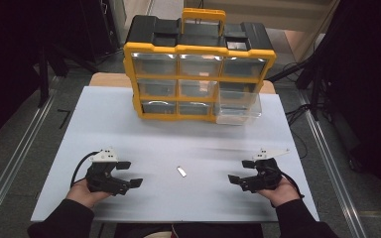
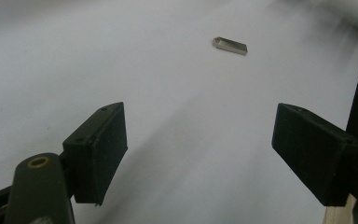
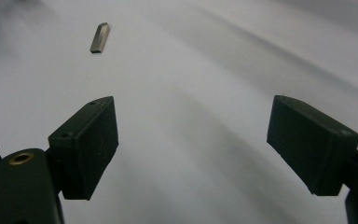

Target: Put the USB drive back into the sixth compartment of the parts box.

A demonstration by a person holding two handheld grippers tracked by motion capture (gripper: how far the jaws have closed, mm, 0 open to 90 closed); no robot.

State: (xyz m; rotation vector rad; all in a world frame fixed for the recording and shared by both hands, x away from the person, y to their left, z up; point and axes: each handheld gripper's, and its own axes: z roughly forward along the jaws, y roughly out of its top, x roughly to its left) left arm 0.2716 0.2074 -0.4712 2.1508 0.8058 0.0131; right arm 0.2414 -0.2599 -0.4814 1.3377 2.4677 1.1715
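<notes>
A small flat silver metal piece [image 1: 181, 171] lies on the white table top [image 1: 129, 129], between the two hands. It also shows far ahead in the left gripper view [image 2: 230, 45] and in the right gripper view [image 3: 99, 38]. My left gripper [image 1: 130, 173] rests low at the front left, jaws wide apart with nothing between them. My right gripper [image 1: 241, 171] rests at the front right, jaws equally wide and empty. Both point inward toward the metal piece, each well short of it.
A yellow and black drawer organiser [image 1: 198, 69] with clear drawers stands at the table's far edge; its lower right drawer [image 1: 238, 106] is pulled out. Dark stands and cables flank the table on both sides.
</notes>
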